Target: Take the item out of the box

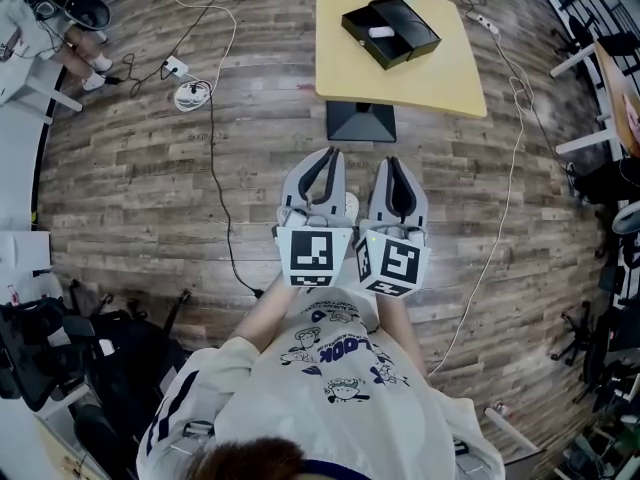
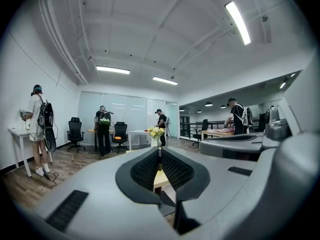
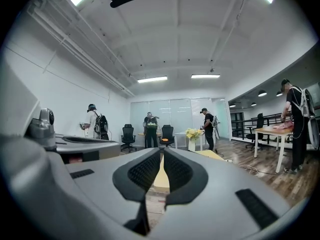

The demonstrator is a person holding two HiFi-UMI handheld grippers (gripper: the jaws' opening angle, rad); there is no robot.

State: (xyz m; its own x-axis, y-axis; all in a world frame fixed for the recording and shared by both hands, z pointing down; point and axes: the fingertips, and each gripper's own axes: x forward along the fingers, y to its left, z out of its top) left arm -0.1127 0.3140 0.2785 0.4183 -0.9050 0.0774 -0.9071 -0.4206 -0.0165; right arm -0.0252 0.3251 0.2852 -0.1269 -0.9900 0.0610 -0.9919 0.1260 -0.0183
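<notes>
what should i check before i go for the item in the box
1. Box open, item in sight: ok. The white item lies in the open black box on the yellow table.
2. Left gripper empty: ok, jaws together on nothing.
3. Right gripper empty: ok, the same.
4. Jaws open to grab: not ok, both shut.
5. Within reach: not ok, both grippers hang over the floor, short of the table.
6. Item loose in the box: cannot tell.

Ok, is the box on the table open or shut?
Open: in the head view the black box on the yellow table shows its inside, with a white item lying in it.
</notes>
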